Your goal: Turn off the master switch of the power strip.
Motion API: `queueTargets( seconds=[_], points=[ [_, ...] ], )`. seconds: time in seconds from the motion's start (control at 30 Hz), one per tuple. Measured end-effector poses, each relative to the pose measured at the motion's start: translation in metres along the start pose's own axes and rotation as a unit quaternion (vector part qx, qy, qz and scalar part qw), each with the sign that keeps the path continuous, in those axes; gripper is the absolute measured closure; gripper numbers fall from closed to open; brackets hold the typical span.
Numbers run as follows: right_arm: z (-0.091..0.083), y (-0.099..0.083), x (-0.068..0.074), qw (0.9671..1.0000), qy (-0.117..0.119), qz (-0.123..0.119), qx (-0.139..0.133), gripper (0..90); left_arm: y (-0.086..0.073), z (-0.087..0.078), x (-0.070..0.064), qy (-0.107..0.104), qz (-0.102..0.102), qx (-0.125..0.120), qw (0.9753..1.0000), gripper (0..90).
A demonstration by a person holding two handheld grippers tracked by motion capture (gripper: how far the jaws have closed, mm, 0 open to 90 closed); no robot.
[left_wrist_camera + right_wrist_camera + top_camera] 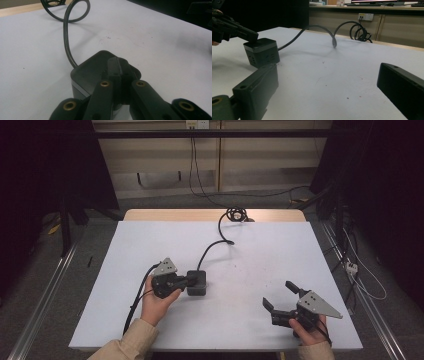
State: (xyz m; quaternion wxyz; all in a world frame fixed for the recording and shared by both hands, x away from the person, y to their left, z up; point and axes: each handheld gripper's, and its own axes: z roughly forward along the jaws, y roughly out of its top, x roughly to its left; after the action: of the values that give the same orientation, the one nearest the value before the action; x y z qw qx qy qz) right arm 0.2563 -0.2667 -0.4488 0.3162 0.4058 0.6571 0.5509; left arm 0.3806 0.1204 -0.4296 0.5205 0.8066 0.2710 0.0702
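Note:
A black cube-shaped power block sits left of the middle of the white table. Its dark cable loops away to a coil at the far edge. My left gripper is shut, jaws pressed together, its tips resting on the block's top; it also appears in the right gripper view. My right gripper is held open low over the near right of the table, nothing between its jaws, pointing toward the block.
The table's far edge is a bare wooden strip. Metal rails run along the floor on both sides. Cables and a white power strip lie on the floor at the right. Dark curtains flank the table.

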Motion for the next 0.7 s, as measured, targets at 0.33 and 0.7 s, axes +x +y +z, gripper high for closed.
queueTargets(
  seconds=[0.33,0.7],
  points=[
    [-0.0002,0.0001,-0.0002,1.0000,-0.001,0.002,-0.001,2.9,0.0008,0.0002,-0.0014,0.004,0.005,0.003,1.0000,90.0],
    [0.0001,0.0000,0.0001,1.0000,0.000,0.001,-0.001,2.9,0.0013,0.0002,-0.0027,0.009,0.010,0.006,0.9999,90.0]
  ],
)
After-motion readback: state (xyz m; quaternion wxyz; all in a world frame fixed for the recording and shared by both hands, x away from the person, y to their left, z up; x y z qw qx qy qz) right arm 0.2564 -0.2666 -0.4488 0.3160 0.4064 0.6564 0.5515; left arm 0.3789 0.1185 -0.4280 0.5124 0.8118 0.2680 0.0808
